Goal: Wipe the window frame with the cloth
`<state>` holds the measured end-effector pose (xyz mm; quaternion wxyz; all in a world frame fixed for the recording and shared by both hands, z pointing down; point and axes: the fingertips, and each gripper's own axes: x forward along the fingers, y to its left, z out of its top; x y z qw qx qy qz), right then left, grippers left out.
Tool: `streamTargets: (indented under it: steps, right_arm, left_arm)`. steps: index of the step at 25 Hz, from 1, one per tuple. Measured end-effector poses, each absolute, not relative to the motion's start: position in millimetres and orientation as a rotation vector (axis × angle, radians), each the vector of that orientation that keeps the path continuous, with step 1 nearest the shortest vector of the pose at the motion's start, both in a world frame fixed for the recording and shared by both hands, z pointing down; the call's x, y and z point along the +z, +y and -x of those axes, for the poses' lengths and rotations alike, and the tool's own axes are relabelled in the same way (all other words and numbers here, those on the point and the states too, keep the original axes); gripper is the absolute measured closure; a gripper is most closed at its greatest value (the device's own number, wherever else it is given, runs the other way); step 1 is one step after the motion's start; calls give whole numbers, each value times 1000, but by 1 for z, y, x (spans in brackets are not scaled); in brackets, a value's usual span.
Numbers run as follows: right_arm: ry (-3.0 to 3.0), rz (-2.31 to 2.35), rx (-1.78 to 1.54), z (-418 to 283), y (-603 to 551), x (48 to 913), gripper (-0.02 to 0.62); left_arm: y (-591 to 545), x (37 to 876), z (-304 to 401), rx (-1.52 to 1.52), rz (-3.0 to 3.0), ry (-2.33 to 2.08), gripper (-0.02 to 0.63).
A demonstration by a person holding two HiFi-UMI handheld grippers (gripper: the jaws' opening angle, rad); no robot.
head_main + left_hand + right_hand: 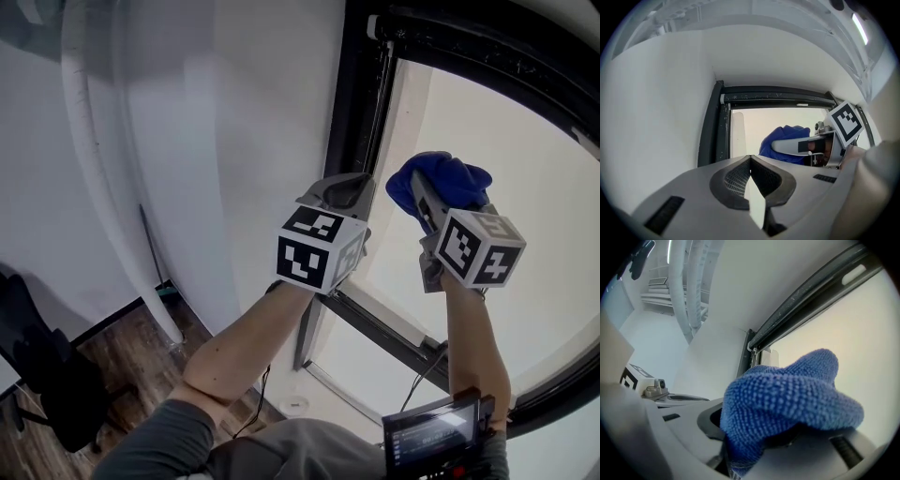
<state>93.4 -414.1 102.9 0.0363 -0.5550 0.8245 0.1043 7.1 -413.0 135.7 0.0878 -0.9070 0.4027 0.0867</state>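
Observation:
A blue microfibre cloth point(441, 183) is bunched in my right gripper point(424, 199), which is shut on it and held up in front of the pale window pane. The same cloth point(787, 399) fills the right gripper view, hiding the jaw tips. The black window frame point(358, 103) runs up on the left of the pane and across its top point(811, 291). My left gripper point(349, 190) is raised just beside the frame's upright, its jaws closed with nothing between them point(751, 161). From the left gripper view the cloth point(783, 140) shows to the right.
A white wall point(234, 112) lies left of the frame, with a white pipe point(89, 159) running down it. A lower black frame bar point(394, 333) crosses below the grippers. Wooden floor point(131, 347) and a dark chair point(47, 375) sit at the lower left. A cable point(422, 375) hangs near the sill.

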Motion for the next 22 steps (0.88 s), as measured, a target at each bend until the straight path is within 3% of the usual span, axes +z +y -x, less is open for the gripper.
streamTargets:
  steps: [5, 12, 22]
  right_arm:
    - [2462, 1785, 212, -123, -389, 143, 436]
    - [2406, 2000, 211, -38, -414, 172, 436]
    - [2200, 2299, 166, -109, -329, 211, 436]
  left_arm:
    - [-398, 170, -23, 219, 2768, 1123, 601]
    - [-447, 202, 72, 270, 2885, 1026, 601]
    - [-392, 236, 12, 237, 3013, 747, 601]
